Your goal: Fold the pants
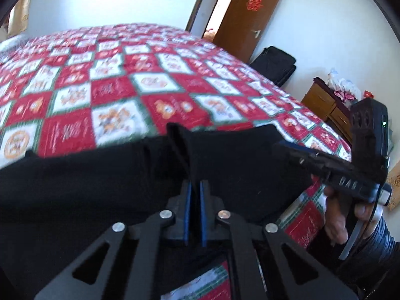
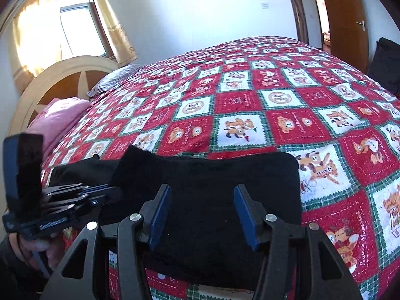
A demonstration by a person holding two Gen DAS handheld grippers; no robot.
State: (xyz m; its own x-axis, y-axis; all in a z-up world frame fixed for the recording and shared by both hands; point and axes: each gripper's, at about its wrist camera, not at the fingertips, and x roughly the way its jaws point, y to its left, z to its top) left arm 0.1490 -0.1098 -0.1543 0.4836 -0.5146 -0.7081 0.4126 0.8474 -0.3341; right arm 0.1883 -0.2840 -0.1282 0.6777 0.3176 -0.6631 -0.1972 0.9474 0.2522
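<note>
Black pants lie folded near the edge of the bed, on the red and white checked bedspread.

The left gripper is pinched tight on a raised fold of the cloth; the right gripper hovers over the pants with its blue pads apart, holding nothing. The right wrist view alone shows the window, headboard and pink pillow; the left's shows a wooden dresser and black bag.

Bright daylight, fisheye bending at the edges
Window glare blows out; left wrist view motion-blurred, bedspread smeared
</note>
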